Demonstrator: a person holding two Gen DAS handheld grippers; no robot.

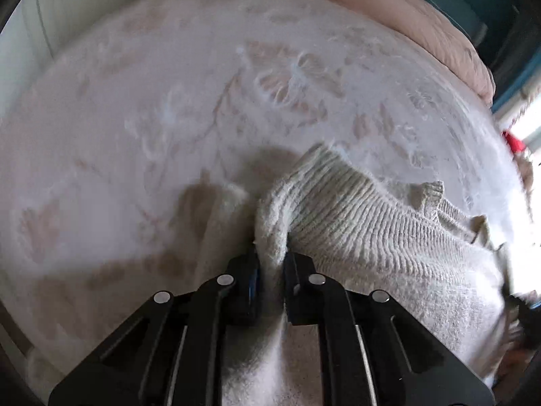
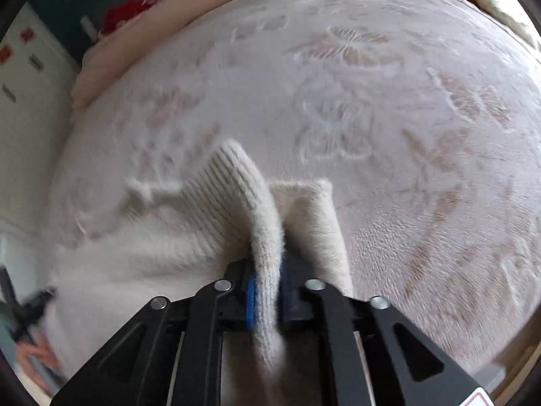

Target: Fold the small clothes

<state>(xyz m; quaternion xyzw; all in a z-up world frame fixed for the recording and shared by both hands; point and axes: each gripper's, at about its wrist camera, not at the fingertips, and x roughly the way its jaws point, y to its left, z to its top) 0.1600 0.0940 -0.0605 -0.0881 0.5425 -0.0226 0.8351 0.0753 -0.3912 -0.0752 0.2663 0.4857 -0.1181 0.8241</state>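
Observation:
A small cream knitted sweater (image 1: 365,237) with a ribbed edge hangs between both grippers above a pale blanket. My left gripper (image 1: 270,264) is shut on one corner of the sweater, with the fabric bunched between its fingers. My right gripper (image 2: 267,287) is shut on the other ribbed corner of the sweater (image 2: 233,196), which folds up and over between its blue pads. The cloth stretches from one gripper toward the other. Both views are blurred by motion.
The white fleece blanket with a beige butterfly and leaf pattern (image 1: 203,108) covers the bed below. A pink quilt (image 1: 439,30) lies along its far edge. A white cabinet (image 2: 23,101) stands at the left in the right wrist view, with red items (image 2: 125,13) beyond the bed.

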